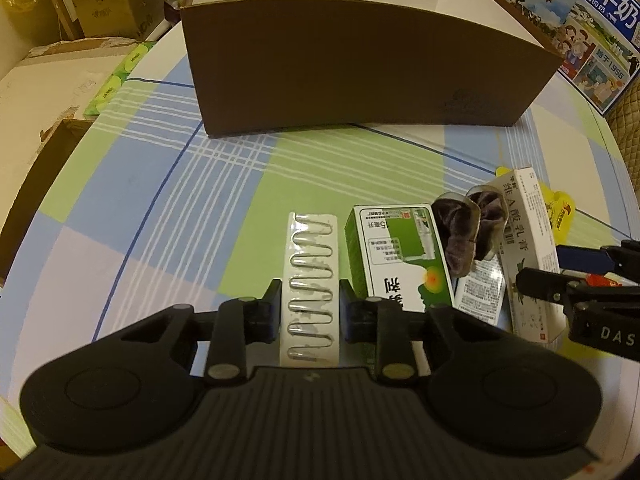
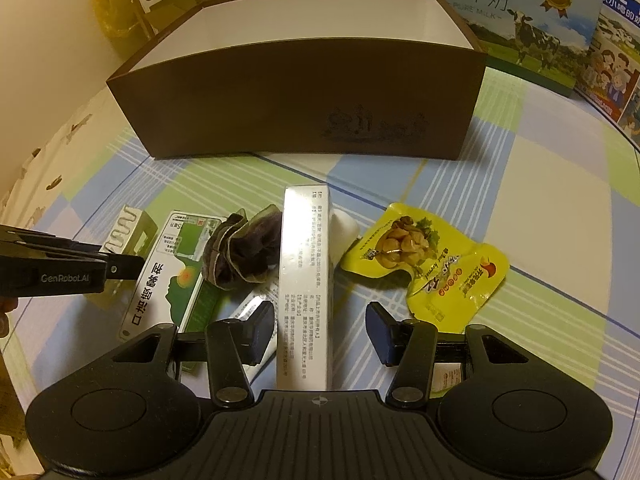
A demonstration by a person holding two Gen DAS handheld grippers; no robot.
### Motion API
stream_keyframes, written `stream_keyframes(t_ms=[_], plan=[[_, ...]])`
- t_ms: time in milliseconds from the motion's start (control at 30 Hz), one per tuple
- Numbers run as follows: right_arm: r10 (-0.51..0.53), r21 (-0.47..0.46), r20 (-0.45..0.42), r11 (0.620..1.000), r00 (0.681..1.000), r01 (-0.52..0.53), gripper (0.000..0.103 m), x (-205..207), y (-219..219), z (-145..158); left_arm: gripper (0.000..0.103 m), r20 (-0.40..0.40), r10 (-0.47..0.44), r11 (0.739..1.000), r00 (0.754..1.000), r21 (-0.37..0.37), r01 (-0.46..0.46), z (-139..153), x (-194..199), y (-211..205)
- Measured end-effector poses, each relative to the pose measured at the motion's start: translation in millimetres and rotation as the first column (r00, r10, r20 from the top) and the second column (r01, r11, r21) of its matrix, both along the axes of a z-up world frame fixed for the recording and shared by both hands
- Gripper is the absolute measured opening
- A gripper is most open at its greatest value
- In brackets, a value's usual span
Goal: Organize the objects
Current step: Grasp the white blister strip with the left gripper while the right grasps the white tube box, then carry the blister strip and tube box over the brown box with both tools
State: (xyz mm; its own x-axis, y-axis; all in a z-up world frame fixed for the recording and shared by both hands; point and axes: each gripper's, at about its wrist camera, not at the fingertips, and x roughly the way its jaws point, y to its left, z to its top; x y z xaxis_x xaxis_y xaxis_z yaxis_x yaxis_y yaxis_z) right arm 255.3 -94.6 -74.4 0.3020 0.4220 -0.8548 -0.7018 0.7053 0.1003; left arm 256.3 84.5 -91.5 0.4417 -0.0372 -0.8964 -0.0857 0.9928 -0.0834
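Note:
My left gripper [image 1: 309, 304] is shut on a white blister strip [image 1: 310, 264] of silver capsules, held just above the checked cloth. Right of it lie a green and white medicine box [image 1: 400, 256], a dark scrunchie [image 1: 468, 232] and a tall white medicine box [image 1: 528, 248]. My right gripper [image 2: 322, 328] is open, its fingers either side of the tall white box [image 2: 306, 276] without touching it. A yellow snack pouch [image 2: 432, 256] lies to its right. The open brown cardboard box [image 2: 304, 108] stands behind, its inside white and bare where it shows.
Milk cartons [image 2: 520, 12] stand behind the brown box on the right. Cardboard boxes [image 1: 100, 4] and a green packet [image 1: 120, 76] sit off the table's left edge. A white leaflet [image 1: 480, 292] lies under the medicine boxes. The checked tablecloth [image 1: 160, 200] covers the table.

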Motion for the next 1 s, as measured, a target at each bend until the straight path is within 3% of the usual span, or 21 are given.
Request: stream_keyframes(t_ms=[367,433,500,767,1000], plan=[[0.033,-0.010,0.031,0.999,0.999,-0.033,0.047,3,15,0,0.023,0.016,0.026,1.000,1.000,0.004,-0.026,8,-4,9],[0.040,-0.014,0.030,0.999,0.999,-0.040,0.039,4,17,-2,0.023,0.017,0.031,1.000,0.999,0.003,-0.031,10,-5,10],[0.044,-0.016,0.024,0.999,0.999,-0.044,0.023,6,17,-3,0.023,0.021,0.033,0.999,0.999,0.002,-0.033,12,-7,11],[0.058,-0.003,0.025,0.998,0.998,-0.058,0.022,7,12,9,0.023,0.049,0.028,1.000,0.998,-0.001,-0.028,31,-7,10],[0.041,0.044,0.022,0.998,0.999,-0.042,0.022,16,5,41,0.023,0.111,0.009,1.000,0.994,-0.006,-0.009,62,-4,6]])
